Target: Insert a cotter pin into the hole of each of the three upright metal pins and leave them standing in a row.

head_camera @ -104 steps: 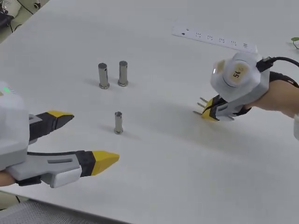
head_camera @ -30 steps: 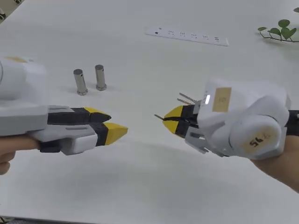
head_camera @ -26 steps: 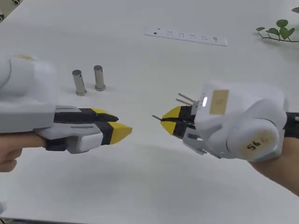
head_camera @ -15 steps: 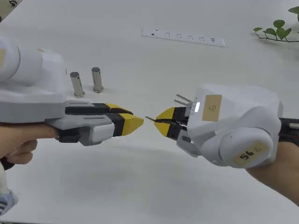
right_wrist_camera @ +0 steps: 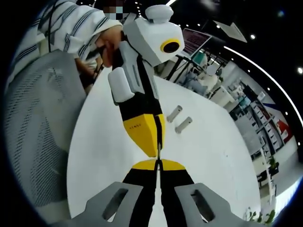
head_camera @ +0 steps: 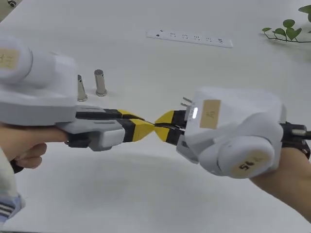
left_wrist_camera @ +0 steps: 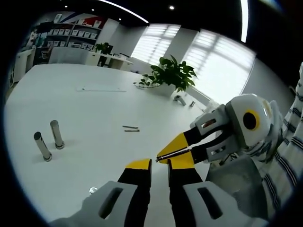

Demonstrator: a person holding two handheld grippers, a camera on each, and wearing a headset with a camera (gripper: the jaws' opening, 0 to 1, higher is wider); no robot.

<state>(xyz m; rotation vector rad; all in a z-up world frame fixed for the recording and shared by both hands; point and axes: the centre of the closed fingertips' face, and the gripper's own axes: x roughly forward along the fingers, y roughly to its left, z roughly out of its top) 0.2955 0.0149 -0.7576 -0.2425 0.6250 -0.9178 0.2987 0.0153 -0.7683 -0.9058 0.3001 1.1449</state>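
The white tabletop [head_camera: 146, 194] carries everything. Above its middle the two grippers meet nose to nose. The right gripper [head_camera: 162, 127], reaching in from three o'clock, has its jaws clamped on a cotter pin [left_wrist_camera: 162, 158] whose free end points to nine o'clock. The left gripper [head_camera: 146, 128], opposite, has its jaws a narrow slit apart at that free end, gripping nothing as far as I can tell.

A plant [head_camera: 287, 28] sits at two o'clock and a power strip [head_camera: 189, 38] at twelve, both well clear.

Two metal pins [head_camera: 100, 82] stand upright just beside each other at ten o'clock. They look solid and stiff but tippy, and each is crowded by its neighbour, so I'd grip one low on the shaft.

Spare cotter pins [left_wrist_camera: 130, 128] lie behind the right gripper.

The held pin looks light, slick and easily bent. It is best pinched well back from its tip.
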